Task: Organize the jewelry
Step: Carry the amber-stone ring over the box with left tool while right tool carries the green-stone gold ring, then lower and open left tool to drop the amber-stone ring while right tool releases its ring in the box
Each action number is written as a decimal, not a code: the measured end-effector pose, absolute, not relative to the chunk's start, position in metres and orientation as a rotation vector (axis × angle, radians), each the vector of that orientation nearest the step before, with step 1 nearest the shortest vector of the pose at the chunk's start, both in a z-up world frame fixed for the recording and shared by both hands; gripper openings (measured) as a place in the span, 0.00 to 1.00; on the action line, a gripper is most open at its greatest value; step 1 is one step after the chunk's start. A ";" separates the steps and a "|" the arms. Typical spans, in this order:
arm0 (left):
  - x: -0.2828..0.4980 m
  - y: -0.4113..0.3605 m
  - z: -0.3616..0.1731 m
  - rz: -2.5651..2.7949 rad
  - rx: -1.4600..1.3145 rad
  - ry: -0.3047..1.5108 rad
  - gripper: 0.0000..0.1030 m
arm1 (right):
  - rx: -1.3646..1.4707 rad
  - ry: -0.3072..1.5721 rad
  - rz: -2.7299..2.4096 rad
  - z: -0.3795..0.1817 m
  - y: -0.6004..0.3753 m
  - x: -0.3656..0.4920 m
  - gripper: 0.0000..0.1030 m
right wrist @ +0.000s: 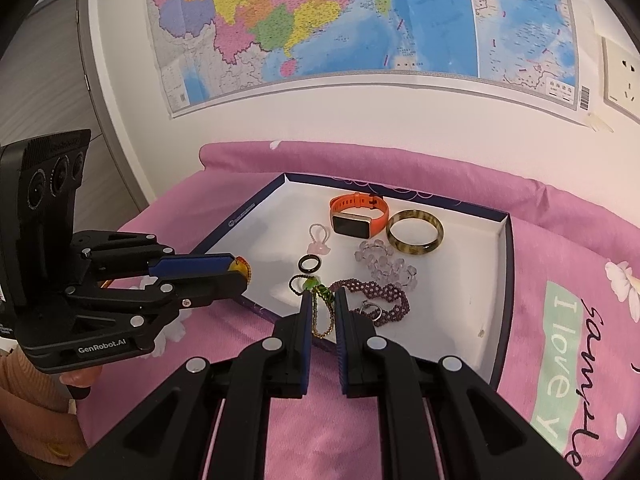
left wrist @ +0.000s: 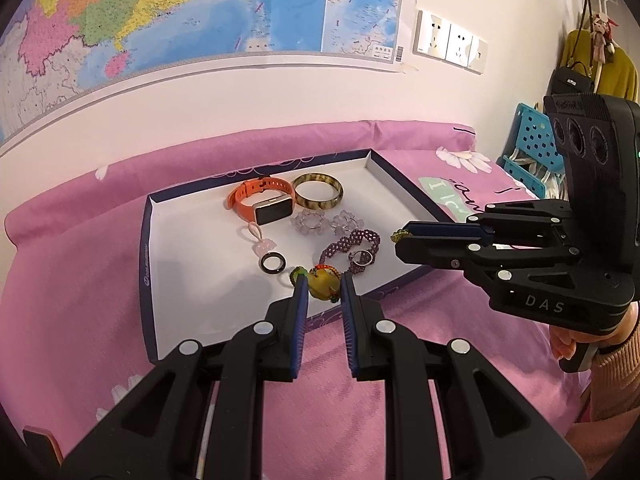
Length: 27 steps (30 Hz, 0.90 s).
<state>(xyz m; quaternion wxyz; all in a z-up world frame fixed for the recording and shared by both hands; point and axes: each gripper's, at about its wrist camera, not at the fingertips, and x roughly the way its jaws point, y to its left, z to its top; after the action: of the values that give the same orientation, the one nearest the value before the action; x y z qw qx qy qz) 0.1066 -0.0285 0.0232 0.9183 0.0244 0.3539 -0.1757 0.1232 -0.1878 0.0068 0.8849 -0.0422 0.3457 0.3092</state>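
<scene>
A shallow white tray [left wrist: 192,292] with a dark rim lies on the pink bedspread; it also shows in the right wrist view [right wrist: 460,320]. In it lie an orange smartwatch [left wrist: 260,202], a mottled bangle [left wrist: 319,197], clear crystal bracelets [left wrist: 326,222], a purple beaded bracelet [left wrist: 352,246], a black ring [left wrist: 273,263] and a pink charm [left wrist: 262,245]. My left gripper [left wrist: 324,286] is shut on a yellow pendant [left wrist: 322,285], seen at its tips in the right wrist view [right wrist: 240,270]. My right gripper [right wrist: 322,300] is shut on a green-beaded cord [right wrist: 322,312]; it shows in the left wrist view [left wrist: 400,238].
The pink bedspread [left wrist: 80,300] covers the bed against a wall with a map [left wrist: 160,12]. Wall sockets [left wrist: 450,42] are at the right. A blue perforated basket [left wrist: 532,148] and hanging clothes [left wrist: 600,68] stand beyond the bed's right end.
</scene>
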 end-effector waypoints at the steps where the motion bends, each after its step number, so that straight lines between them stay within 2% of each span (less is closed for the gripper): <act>1: 0.106 -0.028 0.024 -0.361 0.050 0.726 0.16 | -0.089 0.719 0.642 0.007 -0.188 0.123 0.09; 27: 0.125 -0.029 0.023 -0.339 0.059 0.732 0.16 | -0.089 0.727 0.634 0.005 -0.181 0.145 0.09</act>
<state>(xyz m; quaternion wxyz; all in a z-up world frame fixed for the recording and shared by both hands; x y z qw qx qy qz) 0.1247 -0.0285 0.0232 0.9193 0.0285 0.3562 -0.1651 0.1448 -0.1811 0.0048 0.8849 -0.0426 0.3496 0.3049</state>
